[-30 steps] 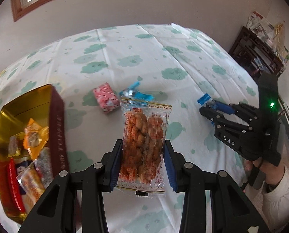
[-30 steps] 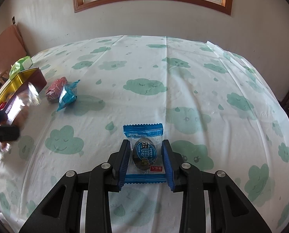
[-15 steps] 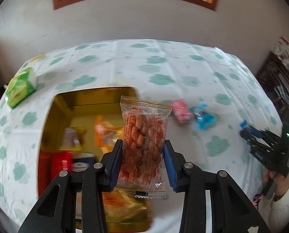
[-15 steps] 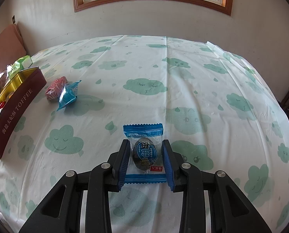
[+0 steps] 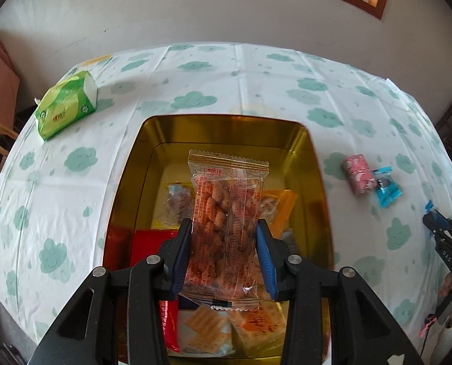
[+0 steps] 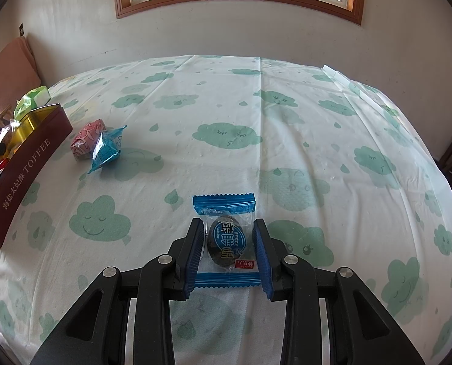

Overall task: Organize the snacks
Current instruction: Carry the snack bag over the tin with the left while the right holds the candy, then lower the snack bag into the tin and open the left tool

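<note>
ok so going left to right from the left wrist view: a green tissue pack (image 5: 66, 108) sits on the cloud-print tablecloth (image 5: 58, 188), well apart from everything else. next is the gold tin (image 5: 318, 182), open, with dark red outer walls that read toffee in the right wrist view. inside it there's a red packet (image 5: 148, 243) at the near left, a clear packet with something brownish (image 5: 178, 199) behind that, an orange packet (image 5: 282, 210) on the right, and a cracker pack (image 5: 203, 331) plus an orange-ish square pack (image 5: 259, 331) at the near end. the far end of the tin is bare gold

the left gripper (image 5: 224, 246) is clamped on a clear packet of fried snacks (image 5: 226, 210), held upright right over the tin, not touching what's inside as far as i can tell

right of the tin, a pink wrapped candy (image 5: 359, 175) and a blue wrapped candy (image 5: 387, 190) lie touching on the cloth. further right, the right gripper (image 6: 227, 248) is squeezed onto a blue packet with a dark oval snack (image 6: 226, 237), above the cloth, well away from the tin
</note>
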The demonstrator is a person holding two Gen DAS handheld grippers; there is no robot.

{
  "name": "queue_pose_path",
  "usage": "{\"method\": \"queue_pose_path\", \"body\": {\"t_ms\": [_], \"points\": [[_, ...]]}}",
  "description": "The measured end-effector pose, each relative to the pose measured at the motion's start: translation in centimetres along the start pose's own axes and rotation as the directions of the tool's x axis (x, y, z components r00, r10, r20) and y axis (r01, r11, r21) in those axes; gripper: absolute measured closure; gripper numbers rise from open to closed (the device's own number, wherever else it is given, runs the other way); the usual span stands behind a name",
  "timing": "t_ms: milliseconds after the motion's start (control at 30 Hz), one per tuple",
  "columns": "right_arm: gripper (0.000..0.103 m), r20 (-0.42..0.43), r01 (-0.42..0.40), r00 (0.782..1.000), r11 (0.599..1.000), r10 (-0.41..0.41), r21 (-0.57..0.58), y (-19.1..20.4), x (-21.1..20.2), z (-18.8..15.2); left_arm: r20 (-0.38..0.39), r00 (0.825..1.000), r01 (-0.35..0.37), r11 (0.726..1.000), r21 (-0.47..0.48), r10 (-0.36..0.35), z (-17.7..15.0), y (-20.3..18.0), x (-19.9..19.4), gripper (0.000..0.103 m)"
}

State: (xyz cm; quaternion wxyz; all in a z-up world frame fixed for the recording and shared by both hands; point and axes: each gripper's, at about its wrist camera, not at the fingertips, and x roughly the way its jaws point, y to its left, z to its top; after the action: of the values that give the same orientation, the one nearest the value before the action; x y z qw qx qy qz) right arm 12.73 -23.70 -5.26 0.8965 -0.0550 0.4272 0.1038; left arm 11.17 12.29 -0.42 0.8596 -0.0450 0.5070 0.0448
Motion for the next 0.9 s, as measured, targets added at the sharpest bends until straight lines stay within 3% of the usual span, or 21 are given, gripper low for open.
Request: {"method": "queue_pose_path", "body": {"t_ms": [900], "points": [[0.068, -0.001, 0.002, 1.0, 1.0, -0.002, -0.001, 0.1, 0.0, 0.0, -0.042, 0.997, -0.059, 0.998, 0.018, 0.06, 1.1, 1.4, 3.9, 0.066]]}}
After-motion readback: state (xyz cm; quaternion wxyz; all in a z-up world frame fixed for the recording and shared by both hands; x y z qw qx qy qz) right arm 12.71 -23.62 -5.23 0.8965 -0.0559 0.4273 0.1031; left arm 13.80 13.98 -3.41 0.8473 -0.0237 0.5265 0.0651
